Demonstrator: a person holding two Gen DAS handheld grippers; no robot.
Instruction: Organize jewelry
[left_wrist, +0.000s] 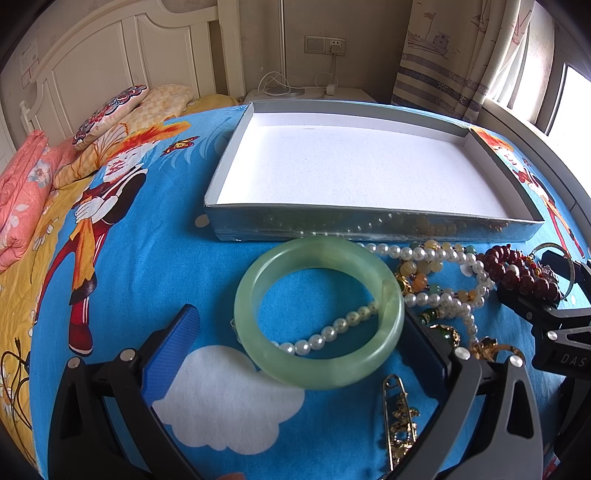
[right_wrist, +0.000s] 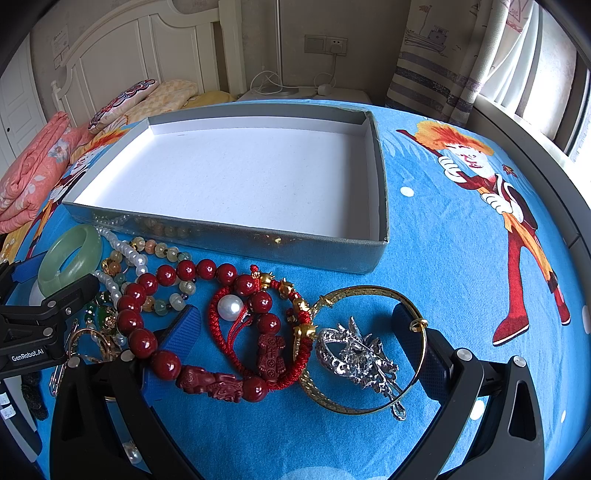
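Left gripper: jaws spread wide, nothing clamped. The green jade bangle lies flat on the bedspread between the two fingers, touching neither as far as can be seen; a pearl strand runs under and through it. A gold safety-pin brooch lies just inside the right finger.

Right gripper: jaws also apart, holding nothing. Between its fingers lie the red bead bracelet, a red cord bracelet with gold charms and one large pearl, a silver brooch and a thin gold bangle; the bangle's rim overlaps the right finger pad.

Beyond both: the shallow grey box, white-lined, its near wall just beside the bead heap. Open blue cloth to the box's right and at the left gripper's near left. Pillows and a headboard lie well back.
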